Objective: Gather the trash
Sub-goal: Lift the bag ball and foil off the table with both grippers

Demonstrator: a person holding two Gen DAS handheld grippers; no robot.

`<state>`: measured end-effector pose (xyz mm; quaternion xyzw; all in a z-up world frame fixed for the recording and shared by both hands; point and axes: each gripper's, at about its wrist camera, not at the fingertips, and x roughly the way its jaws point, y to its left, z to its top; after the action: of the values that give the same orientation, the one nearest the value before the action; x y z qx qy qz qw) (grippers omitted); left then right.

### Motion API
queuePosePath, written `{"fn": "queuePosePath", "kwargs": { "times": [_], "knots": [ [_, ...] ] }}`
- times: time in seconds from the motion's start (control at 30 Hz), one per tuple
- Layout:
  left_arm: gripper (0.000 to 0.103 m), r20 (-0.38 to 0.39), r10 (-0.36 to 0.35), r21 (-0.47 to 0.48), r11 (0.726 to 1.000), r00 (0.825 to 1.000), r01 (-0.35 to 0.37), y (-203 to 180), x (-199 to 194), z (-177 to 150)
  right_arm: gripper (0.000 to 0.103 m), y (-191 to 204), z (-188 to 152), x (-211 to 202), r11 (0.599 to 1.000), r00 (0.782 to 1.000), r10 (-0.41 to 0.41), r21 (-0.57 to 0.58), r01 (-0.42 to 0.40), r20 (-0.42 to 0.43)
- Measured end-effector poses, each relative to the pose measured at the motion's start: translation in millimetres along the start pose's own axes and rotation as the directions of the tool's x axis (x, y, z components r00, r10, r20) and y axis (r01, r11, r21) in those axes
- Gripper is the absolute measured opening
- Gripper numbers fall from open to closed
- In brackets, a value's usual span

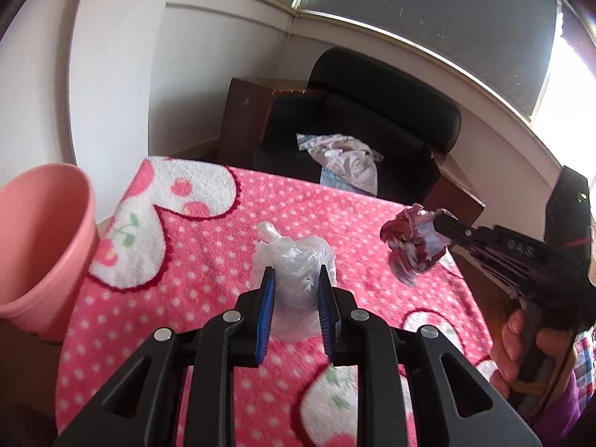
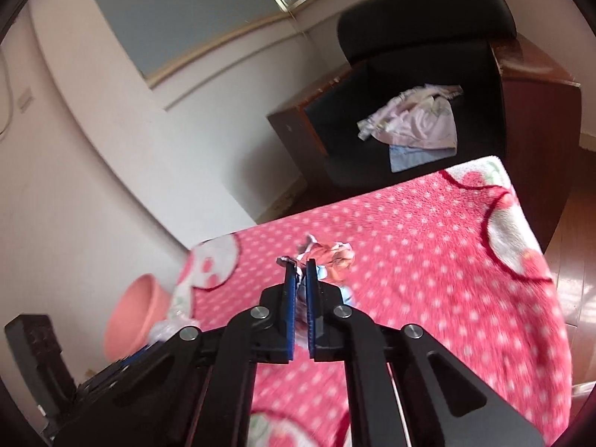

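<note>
2 grippers, 2 pieces of trash over a pink blanket (image 1: 208, 246)

Left gripper (image 1: 294, 279) clasps a clear plastic bag (image 1: 298, 264); right gripper (image 2: 301, 272) pinches a crumpled wrapper (image 2: 331, 257). Pink bin's (image 1: 41, 246) contents unseen.

There are two pieces of trash: one clear, knotted plastic bag (image 1: 294, 264) and one crumpled red-and-white paper wrapper (image 1: 411, 242). There is one salmon-pink plastic bucket (image 1: 41, 246) and one pink fleece blanket with white polka dots and heart patches (image 1: 208, 260). I count two black two-finger grippers with blue pads, the left gripper (image 1: 294, 279) and the right gripper (image 2: 300, 270). One bare hand (image 1: 521, 346) shows, wrapped around a gripper handle. Farther back stands one black leather armchair (image 1: 376, 119), with one small heap of pale clothes (image 1: 348, 162) on its seat.
</note>
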<state>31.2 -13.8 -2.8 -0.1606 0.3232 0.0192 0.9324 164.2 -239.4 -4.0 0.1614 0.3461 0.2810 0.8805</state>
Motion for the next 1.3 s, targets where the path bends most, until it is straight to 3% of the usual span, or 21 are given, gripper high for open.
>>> {"fn": "queuePosePath", "kwargs": {
  "times": [0.2,0.47,0.67,1.3],
  "knots": [
    [0.021,0.056,-0.016,0.040,0.999,0.998,0.013,-13,-46,-11,0.005,28,-18,-53,0.998,0.998,-0.005,-0.055,0.008,0.060],
    [0.021,0.102,-0.033,0.054,0.998,0.994,0.027,-12,-80,-16,0.005,43,-32,-83,0.999,0.996,0.004,-0.050,0.001,0.094],
    [0.021,0.138,-0.040,0.040,0.999,0.990,0.035,-6,-96,-16,0.005,57,-31,-85,0.998,0.995,0.017,-0.069,-0.010,0.100],
    [0.021,0.105,-0.040,0.040,0.999,0.994,0.036,3,-89,-18,0.005,63,-32,-61,0.997,0.997,0.029,-0.070,-0.024,0.078]
  ]
}}
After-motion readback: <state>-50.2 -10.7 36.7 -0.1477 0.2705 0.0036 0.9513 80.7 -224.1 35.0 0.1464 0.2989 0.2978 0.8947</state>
